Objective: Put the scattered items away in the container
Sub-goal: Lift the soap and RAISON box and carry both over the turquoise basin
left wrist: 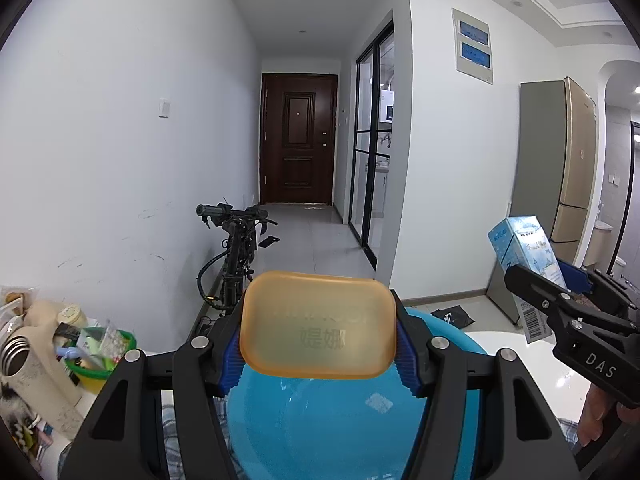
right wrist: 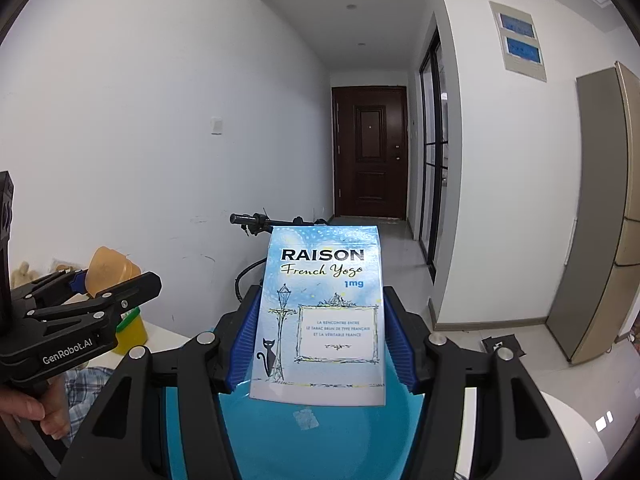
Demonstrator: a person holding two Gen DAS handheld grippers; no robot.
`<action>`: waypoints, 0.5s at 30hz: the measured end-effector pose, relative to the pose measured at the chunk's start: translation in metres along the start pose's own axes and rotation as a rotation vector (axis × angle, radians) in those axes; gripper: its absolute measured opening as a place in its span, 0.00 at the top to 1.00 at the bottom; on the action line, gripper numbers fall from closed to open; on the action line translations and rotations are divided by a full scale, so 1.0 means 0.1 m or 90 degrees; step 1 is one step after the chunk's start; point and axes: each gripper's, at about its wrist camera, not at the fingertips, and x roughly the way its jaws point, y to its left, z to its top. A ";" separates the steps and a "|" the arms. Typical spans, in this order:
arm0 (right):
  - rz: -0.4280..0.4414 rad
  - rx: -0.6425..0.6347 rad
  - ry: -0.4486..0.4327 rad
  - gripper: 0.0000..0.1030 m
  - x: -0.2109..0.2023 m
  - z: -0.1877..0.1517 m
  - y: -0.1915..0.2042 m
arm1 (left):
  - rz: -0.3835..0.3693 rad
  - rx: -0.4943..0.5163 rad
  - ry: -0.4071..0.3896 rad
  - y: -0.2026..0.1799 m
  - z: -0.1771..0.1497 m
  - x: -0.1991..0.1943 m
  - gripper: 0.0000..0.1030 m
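My left gripper (left wrist: pixel 318 354) is shut on an amber soap bar (left wrist: pixel 318 326), its blue pads pressing both ends. It hangs over a blue plastic basin (left wrist: pixel 320 420). My right gripper (right wrist: pixel 320 350) is shut on a light blue box (right wrist: pixel 322 312) printed "RAISON French Yogo", held upright over the same blue basin (right wrist: pixel 312 436). In the left wrist view, the right gripper (left wrist: pixel 560 292) shows at the right edge with the box (left wrist: pixel 528 256). The right wrist view has the left gripper (right wrist: pixel 92 284) at its left edge with the soap (right wrist: pixel 110 270).
A cluttered white table corner at left holds a metal flask (left wrist: pixel 20 354), a cream bottle and a green-rimmed yellow tub (left wrist: pixel 100 356). A black scooter (left wrist: pixel 236 256) stands by the wall behind. A person's hand (right wrist: pixel 24 404) grips the left tool. A fridge (left wrist: pixel 560 176) stands at right.
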 end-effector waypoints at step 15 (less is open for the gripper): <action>0.005 0.007 0.013 0.45 0.34 -0.02 -0.06 | -0.010 -0.039 0.003 0.23 -0.09 0.29 0.38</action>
